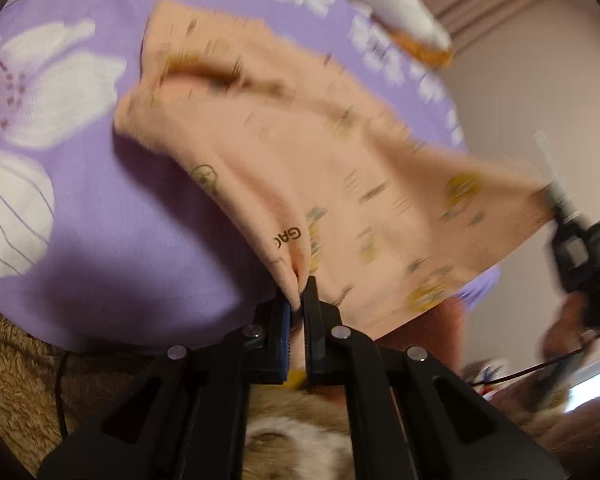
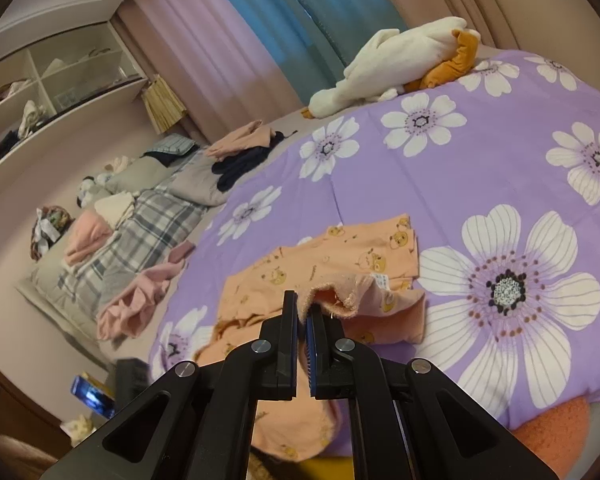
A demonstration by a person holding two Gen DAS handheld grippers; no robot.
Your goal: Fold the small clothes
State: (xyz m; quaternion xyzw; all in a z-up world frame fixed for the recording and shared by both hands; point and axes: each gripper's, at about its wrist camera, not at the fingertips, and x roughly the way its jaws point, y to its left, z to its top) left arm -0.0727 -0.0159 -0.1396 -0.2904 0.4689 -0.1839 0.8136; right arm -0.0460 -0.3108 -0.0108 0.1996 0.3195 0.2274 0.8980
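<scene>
Left gripper: jaws clamped on pinched edge of peach bear-print garment. Garment half lifted off purple floral duvet, far part resting on it.

Right gripper: jaws clamped on fuzzy hem of same garment.

Step judged: both edges gripped, fold starting. Next move calls for carrying held edges together across garment onto duvet, keeping cloth taut.

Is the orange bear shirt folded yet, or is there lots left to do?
Not yet. The orange garment lies rumpled, unfolded, on the purple quilt. Both the left gripper and right gripper pinch its edge. Folding remains, and the pink clothes wait beside the quilt.
</scene>
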